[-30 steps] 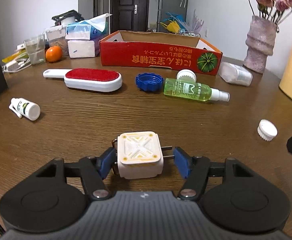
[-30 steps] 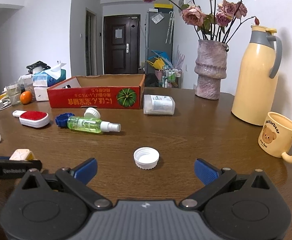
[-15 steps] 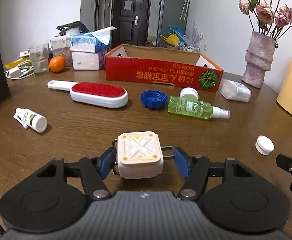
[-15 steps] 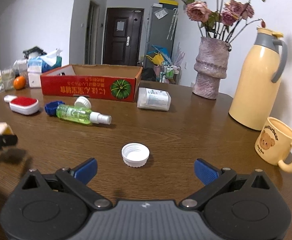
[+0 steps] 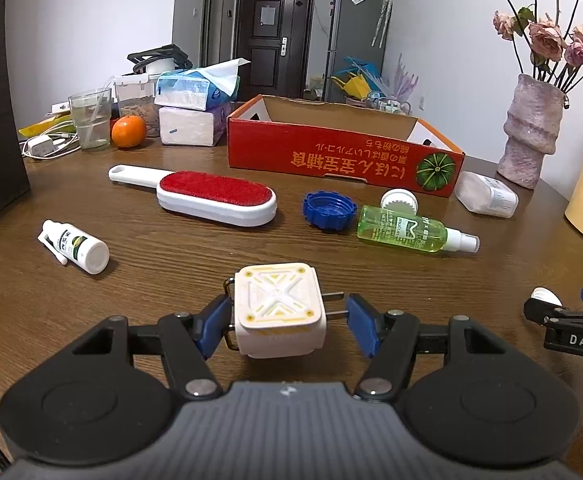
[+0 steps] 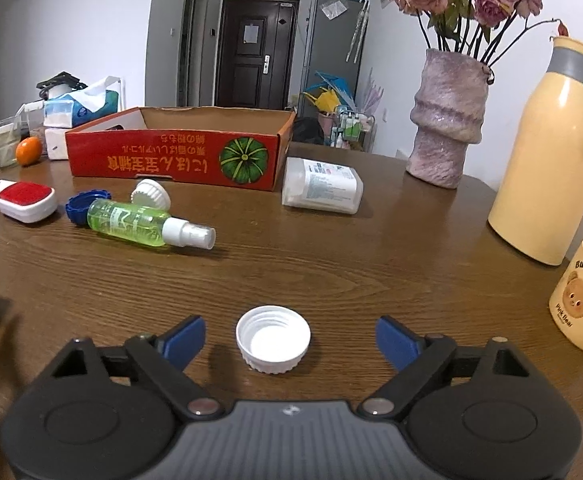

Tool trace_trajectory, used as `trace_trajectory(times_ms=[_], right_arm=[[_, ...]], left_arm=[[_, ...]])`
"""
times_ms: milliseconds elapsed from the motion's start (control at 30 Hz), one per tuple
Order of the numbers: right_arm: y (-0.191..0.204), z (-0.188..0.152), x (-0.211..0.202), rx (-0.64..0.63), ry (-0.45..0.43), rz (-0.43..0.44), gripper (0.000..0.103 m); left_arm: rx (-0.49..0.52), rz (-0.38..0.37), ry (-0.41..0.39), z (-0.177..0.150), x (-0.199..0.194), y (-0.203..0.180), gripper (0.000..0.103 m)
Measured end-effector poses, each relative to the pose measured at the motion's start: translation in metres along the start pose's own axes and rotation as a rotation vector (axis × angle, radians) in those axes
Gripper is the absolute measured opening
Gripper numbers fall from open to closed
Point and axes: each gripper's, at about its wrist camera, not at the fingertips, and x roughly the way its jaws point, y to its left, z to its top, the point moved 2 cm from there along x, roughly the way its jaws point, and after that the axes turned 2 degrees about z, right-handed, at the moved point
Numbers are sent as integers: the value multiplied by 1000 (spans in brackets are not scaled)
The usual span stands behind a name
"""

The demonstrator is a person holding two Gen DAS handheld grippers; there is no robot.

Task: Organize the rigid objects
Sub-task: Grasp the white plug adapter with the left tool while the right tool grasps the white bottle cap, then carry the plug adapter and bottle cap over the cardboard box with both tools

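Spanning both views, the wooden table [image 6: 371, 248] carries a red cardboard box [image 6: 179, 160] at the back. Nearer, the left hand-held gripper [image 5: 287, 318] clamps a white charger plug [image 5: 279, 312] by its prongs above the table, while the right hand-held gripper [image 6: 289, 334], spread wide, flanks a white bottle cap [image 6: 273, 338] untouched.

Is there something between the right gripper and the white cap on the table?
Nothing visible. The white cap lies open side up on the table, between the open fingers of the right gripper, untouched.
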Motion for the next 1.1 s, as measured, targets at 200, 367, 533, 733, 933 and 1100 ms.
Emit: trace_trajectory(times_ms=[200, 367, 533, 733, 933, 1100], right_arm=[[-6, -1, 7, 61, 28, 37, 39], [-1, -4, -1, 34, -9, 14, 39], [2, -3, -8, 36, -41, 4, 39], [11, -4, -20, 31, -93, 2, 39], [22, -2, -27, 32, -122, 12, 39], [30, 2, -33, 41, -144, 29, 39]], left_arm=[[-8, -2, 0, -1, 0, 2, 65], [-8, -7, -5, -1, -1, 2, 65], [-8, -10, -17, -1, -4, 1, 65], [-8, -16, -36, 0, -9, 0, 65], [-10, -23, -49, 3, -14, 2, 65], [-12, -19, -67, 9, -20, 4, 65]])
